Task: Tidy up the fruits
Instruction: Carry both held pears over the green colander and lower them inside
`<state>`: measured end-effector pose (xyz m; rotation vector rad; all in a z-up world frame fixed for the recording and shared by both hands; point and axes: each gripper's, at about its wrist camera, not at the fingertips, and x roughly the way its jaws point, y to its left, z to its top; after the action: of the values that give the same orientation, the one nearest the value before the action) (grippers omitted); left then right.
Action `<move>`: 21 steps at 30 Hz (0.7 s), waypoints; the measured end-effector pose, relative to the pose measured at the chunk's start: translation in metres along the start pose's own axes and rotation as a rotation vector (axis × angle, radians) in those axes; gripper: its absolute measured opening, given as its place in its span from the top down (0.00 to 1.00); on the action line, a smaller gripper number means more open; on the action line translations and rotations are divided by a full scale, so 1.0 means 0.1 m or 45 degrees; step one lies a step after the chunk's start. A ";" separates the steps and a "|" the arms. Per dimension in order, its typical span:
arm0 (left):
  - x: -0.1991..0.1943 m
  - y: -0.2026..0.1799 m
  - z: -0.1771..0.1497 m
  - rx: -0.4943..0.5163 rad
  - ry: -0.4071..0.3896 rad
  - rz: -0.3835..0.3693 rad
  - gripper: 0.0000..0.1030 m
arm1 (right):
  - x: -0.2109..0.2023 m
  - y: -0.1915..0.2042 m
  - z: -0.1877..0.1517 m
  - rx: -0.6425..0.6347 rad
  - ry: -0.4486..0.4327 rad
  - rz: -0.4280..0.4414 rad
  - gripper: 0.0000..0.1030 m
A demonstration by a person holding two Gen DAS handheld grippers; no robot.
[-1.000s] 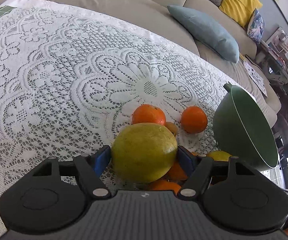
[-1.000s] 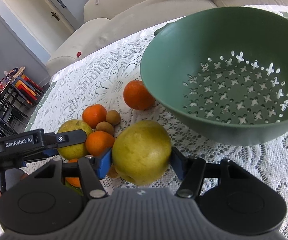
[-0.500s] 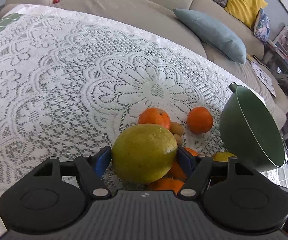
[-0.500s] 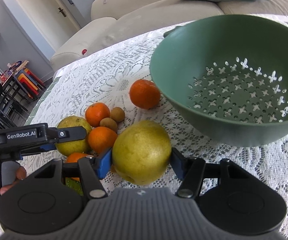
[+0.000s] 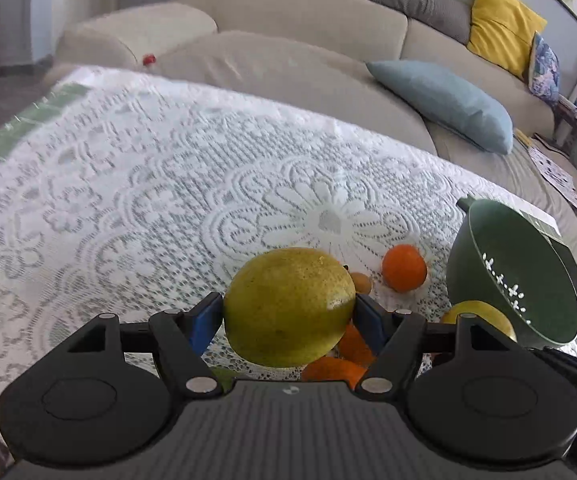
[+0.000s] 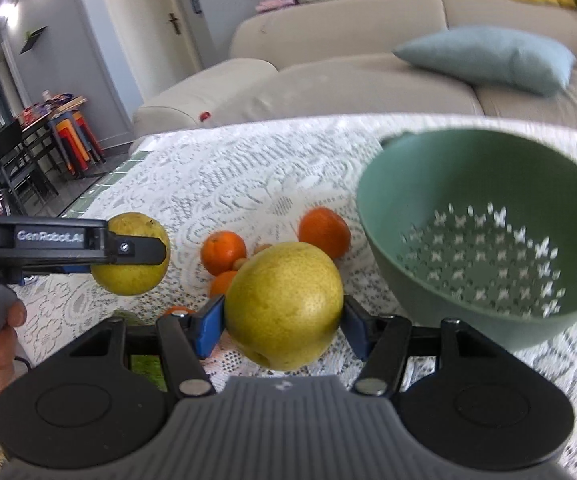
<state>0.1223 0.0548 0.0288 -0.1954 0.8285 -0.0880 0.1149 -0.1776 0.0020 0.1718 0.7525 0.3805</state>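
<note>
Clamping a big yellow-green fruit each, both grippers hung above the lace tablecloth (image 5: 160,184). The left gripper (image 5: 288,316) pinched its fruit (image 5: 288,306) across the widest part, blue pads on either side. The right gripper (image 6: 282,320) gripped a pear-like fruit (image 6: 284,304) the same way. In the right view the left gripper's fruit (image 6: 130,256) showed clear of the cloth, off to the left of the pile.

Slipping looked the main risk: each fruit was round and smooth-skinned, held only at two small pads, so a quick swing or tilt could roll it out and drop it onto the oranges (image 6: 223,252) and small brown fruits below. Two loaded grippers heading for one green colander (image 6: 484,236) could also knock together at its rim, or tip it, since it seemed to lean on the cloth.

The right fruit's long axis ran roughly upright, slightly tilted, with a dimpled end turned down toward the camera. The left fruit was squat, its longer span lying across the jaws; which end was the stem I could not tell.
</note>
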 end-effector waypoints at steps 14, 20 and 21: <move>-0.32 -0.75 0.27 0.055 -0.057 -0.012 0.21 | -0.42 -0.11 0.46 -0.340 -0.033 -0.040 0.43; -0.25 -1.21 0.41 0.135 -0.028 -0.065 0.21 | -0.43 -0.47 0.70 -0.375 0.034 -0.103 0.43; -0.22 -1.29 0.42 0.151 -0.012 -0.081 0.21 | -0.42 -0.53 0.74 -0.387 0.047 -0.120 0.43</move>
<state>0.1386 -0.0623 0.0993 -0.1104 0.8052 -0.1957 0.1529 -0.2445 0.0668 -0.1564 0.7268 0.4043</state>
